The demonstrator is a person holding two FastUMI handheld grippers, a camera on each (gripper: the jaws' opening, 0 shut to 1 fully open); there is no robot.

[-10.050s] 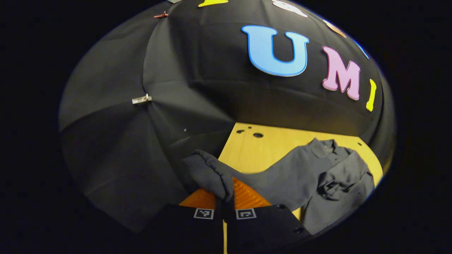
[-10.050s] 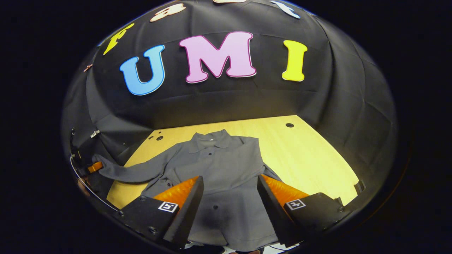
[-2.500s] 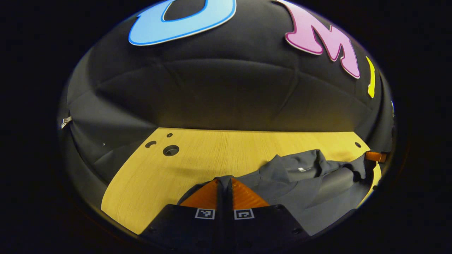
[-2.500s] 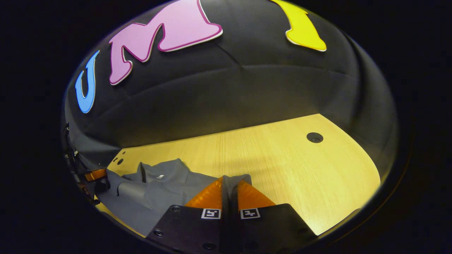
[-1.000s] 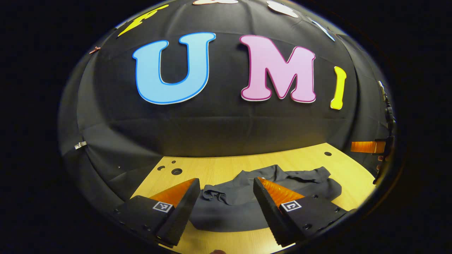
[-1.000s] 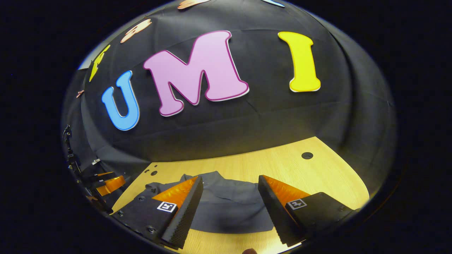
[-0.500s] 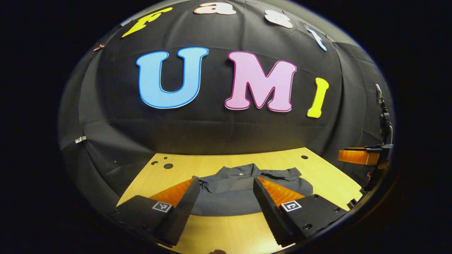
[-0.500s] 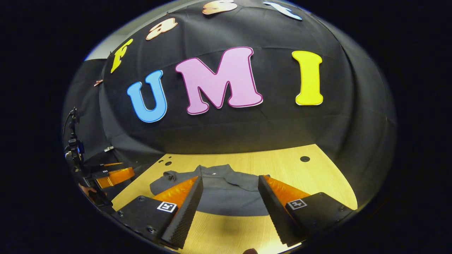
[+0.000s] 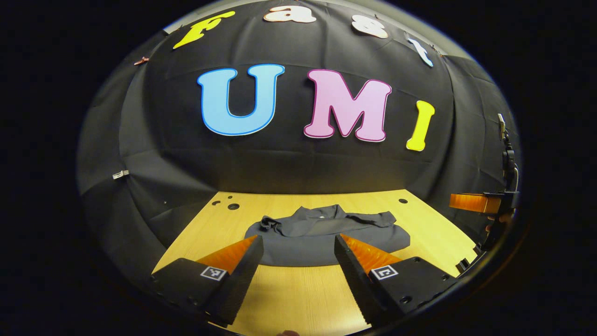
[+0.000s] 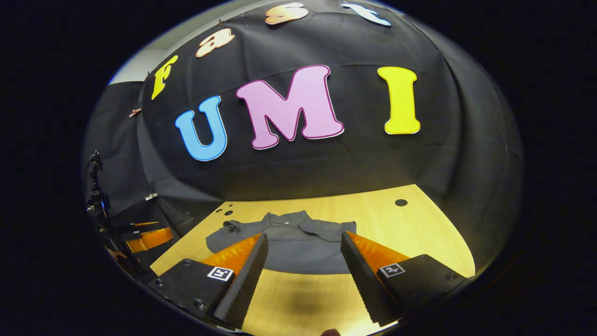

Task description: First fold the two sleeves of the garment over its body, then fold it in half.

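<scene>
We hold our left gripper (image 9: 296, 245) level and raised, its two fingers (image 9: 242, 261) spread wide with nothing between them, both pointing forward. Our right gripper (image 10: 302, 243) sits the same way, jaws parted and bare, its fingers (image 10: 359, 266) angled ahead and slightly downward. In the left gripper view, our right gripper shows far off at the right edge, raised. In the right gripper view, our left gripper shows at the far left edge.
</scene>
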